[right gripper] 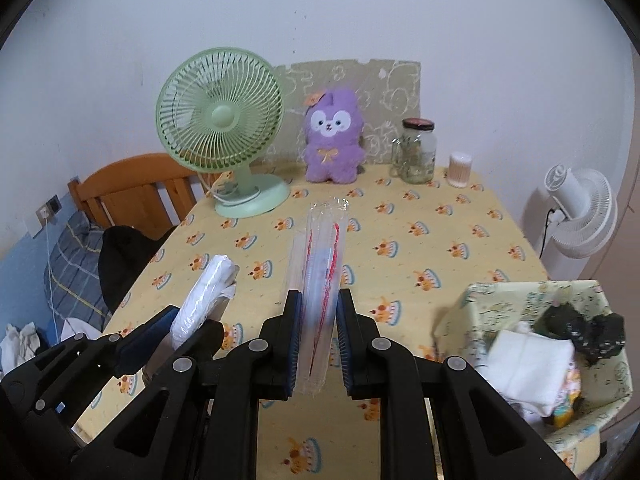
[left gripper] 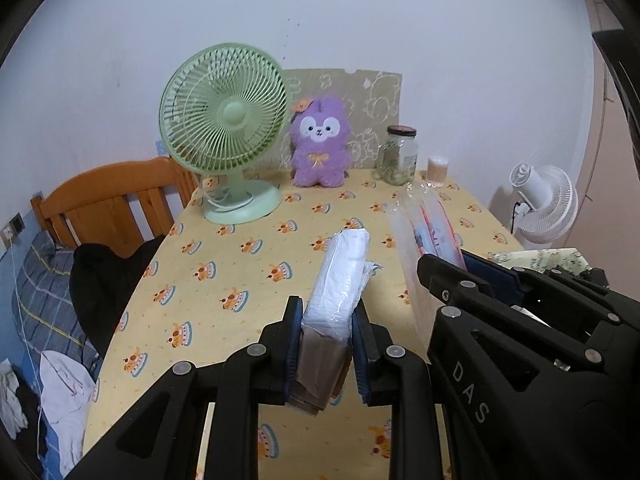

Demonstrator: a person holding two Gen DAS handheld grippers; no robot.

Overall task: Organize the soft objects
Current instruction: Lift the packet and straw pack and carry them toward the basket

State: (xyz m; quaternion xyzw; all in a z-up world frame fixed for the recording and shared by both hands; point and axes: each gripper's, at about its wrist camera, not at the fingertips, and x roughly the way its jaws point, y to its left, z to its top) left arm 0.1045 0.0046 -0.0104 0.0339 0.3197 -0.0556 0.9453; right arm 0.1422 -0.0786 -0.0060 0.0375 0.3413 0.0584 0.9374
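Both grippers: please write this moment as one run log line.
left gripper: shut on white wrapped bundle | right gripper: shut on clear plastic bag | both held above table | fabric basket: front right

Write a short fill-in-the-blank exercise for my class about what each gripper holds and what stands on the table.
1. The left gripper is shut on a ____ wrapped packet.
2. The plush toy is ____ in colour.
3. The jar stands between the plush toy and the ____ container.

Missing words: white; purple; cotton swab
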